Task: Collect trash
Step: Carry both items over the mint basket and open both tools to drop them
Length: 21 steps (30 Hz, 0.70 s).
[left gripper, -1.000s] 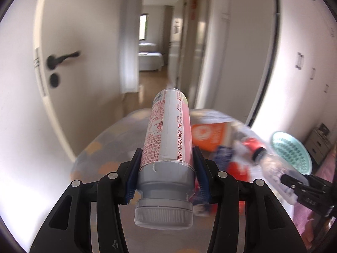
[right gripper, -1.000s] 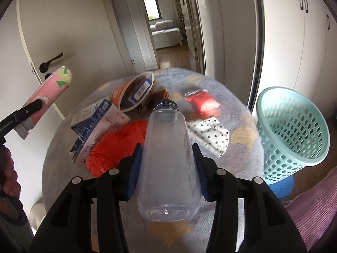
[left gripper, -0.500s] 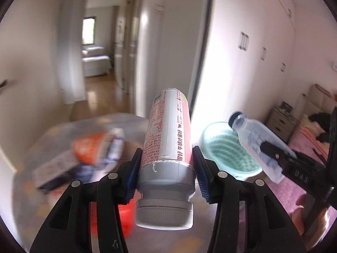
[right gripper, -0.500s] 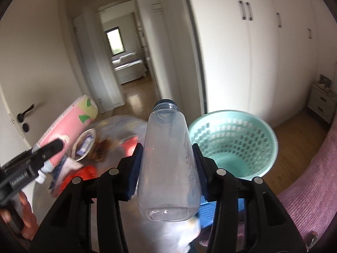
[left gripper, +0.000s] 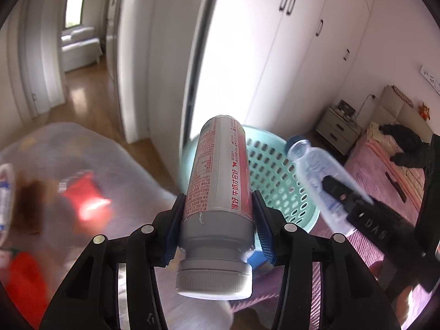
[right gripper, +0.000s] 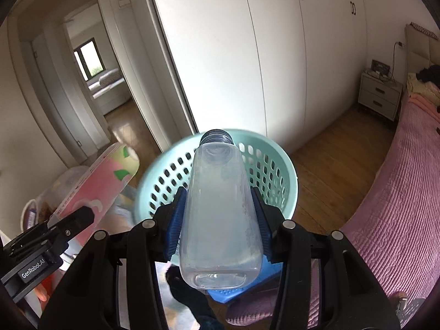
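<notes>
My left gripper [left gripper: 217,220] was clenched on a pink-and-silver bottle [left gripper: 217,181], blue pads pressed to either side of its lower body, grey cap toward me and its far end aimed at the basket [left gripper: 275,170]. My right gripper [right gripper: 220,220] was clamped the same way on a clear plastic bottle [right gripper: 220,214], base toward me and dark cap pointing forward — right over the basket's rim in that view. Both bottles hung in the air, neither touching the basket, with the clear one to the right of the pink one and near it.

I judged the step in hand to be the carry to the bin, almost done: the basket stood on the wooden floor just beyond both bottles, between the tabletop [left gripper: 132,165] and the pink bed [right gripper: 398,192]. The next move called for bringing each bottle above the opening, tipping it down and spreading the jaws so it dropped inside — one at a time, I thought, so they wouldn't knock together. More rubbish, a red wrapper [left gripper: 85,200] among it, lay blurred on the tabletop.
</notes>
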Available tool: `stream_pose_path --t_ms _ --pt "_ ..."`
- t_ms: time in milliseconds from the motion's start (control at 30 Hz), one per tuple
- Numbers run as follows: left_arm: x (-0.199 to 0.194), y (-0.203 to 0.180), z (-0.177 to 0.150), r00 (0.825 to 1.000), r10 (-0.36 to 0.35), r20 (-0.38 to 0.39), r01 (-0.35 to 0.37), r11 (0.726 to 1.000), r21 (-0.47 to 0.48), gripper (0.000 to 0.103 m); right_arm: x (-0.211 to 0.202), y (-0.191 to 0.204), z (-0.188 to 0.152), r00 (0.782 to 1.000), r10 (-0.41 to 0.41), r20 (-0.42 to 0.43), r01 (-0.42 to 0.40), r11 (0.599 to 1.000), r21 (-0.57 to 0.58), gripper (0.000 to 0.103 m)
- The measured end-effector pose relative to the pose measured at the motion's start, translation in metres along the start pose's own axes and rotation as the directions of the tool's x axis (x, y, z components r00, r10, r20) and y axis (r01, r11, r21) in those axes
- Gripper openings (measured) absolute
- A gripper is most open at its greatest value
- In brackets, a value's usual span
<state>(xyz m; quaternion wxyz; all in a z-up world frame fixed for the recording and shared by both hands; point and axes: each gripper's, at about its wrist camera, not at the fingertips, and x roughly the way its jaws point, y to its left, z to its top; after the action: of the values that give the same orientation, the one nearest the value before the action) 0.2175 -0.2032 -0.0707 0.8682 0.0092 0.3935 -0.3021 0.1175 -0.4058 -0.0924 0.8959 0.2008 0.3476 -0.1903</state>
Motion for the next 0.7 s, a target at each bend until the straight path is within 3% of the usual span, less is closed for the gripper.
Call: stream_pose_path --t_ms 233,400,533,700 --pt "0.054 -0.006 -0.005 0.987 -0.105 -0.125 0.098 0.993 -0.065 0.046 0.037 -0.023 -0.014 0.995 -0.014 -0.101 0.018 0.999 0.042 0.044" --pt "0.071 -0.014 -0.007 0.984 -0.097 -0.153 0.09 0.995 -0.049 0.046 0.041 -0.037 -0.011 0.995 0.009 -0.095 -0.002 0.997 0.08 0.044" --pt "0.068 -0.009 -0.006 0.984 -0.111 -0.138 0.104 0.993 -0.057 0.062 0.029 -0.036 -0.007 0.997 -0.006 -0.071 0.009 0.998 0.056 0.044" --pt "0.043 -0.011 -0.007 0.99 -0.104 -0.098 0.101 0.994 -0.037 0.064 0.019 -0.035 -0.01 0.998 0.016 -0.068 -0.011 0.998 0.062 0.044"
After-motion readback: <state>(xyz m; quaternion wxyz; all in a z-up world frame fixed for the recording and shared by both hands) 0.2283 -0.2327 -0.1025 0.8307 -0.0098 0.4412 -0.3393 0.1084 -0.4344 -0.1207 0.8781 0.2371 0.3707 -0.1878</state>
